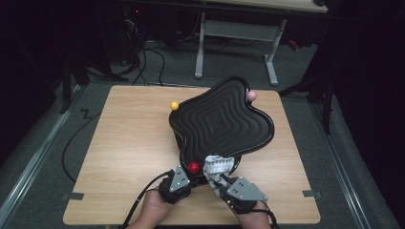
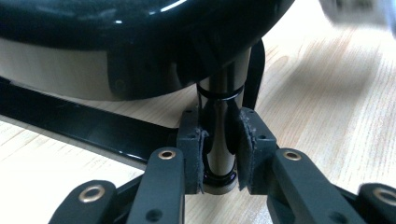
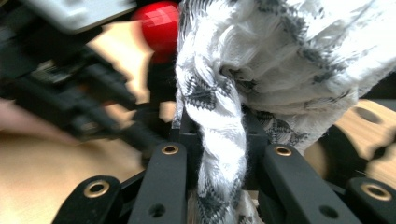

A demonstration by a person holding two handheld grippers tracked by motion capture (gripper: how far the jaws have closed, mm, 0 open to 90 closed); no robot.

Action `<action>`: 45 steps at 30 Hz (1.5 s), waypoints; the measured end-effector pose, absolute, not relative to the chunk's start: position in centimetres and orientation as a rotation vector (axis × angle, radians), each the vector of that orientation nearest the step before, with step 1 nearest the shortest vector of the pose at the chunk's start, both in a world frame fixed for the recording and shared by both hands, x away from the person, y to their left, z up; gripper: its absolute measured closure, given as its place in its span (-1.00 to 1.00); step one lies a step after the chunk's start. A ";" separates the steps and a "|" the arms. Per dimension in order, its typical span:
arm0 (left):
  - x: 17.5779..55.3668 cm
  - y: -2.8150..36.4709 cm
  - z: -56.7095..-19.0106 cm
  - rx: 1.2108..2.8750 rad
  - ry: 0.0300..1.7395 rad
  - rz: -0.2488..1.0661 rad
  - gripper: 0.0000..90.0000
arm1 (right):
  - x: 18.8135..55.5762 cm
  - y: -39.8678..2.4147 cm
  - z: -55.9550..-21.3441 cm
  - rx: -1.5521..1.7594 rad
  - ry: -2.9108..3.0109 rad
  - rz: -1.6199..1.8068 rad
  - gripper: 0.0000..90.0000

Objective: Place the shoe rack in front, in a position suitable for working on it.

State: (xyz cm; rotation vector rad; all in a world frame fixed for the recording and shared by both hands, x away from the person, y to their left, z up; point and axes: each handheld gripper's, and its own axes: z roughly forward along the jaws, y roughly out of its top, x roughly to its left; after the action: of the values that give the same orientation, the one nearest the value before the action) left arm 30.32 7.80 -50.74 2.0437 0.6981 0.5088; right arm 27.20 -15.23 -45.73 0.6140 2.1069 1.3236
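My left gripper (image 1: 177,182) clamps the black wavy tray's (image 1: 224,121) metal post (image 2: 219,140); my right gripper (image 1: 239,192) pinches a white-grey knitted cloth (image 1: 218,166). I should wipe slowly from the tray's near edge, holding firm.

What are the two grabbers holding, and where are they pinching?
The left gripper pinches a post under the black wavy tray. The right gripper pinches a white-and-grey cloth by a twisted bunch.

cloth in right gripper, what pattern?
White cloth with grey woven pattern, best in right gripper view.
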 end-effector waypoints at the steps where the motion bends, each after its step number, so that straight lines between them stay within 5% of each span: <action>1: 30.3 7.8 -50.7 2.045 0.696 0.509 0.63 | 26.9 -14.5 -46.0 0.588 2.130 1.319 0.72; 8: 30.3 7.8 -50.7 2.043 0.700 0.506 0.63 | 26.3 -12.3 -46.8 0.528 2.195 1.308 0.72; 18: 30.3 7.8 -50.7 2.043 0.700 0.504 0.63 | 27.0 -14.3 -46.3 0.591 2.138 1.326 0.71; 45: 30.2 7.7 -50.7 2.049 0.685 0.500 0.63 | 30.1 -30.2 -40.9 1.124 1.542 1.427 0.71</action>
State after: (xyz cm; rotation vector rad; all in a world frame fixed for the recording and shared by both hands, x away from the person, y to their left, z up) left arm 30.23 7.67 -50.74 2.0489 0.6854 0.5005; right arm 30.14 -30.23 -40.92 1.1239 1.5418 1.4270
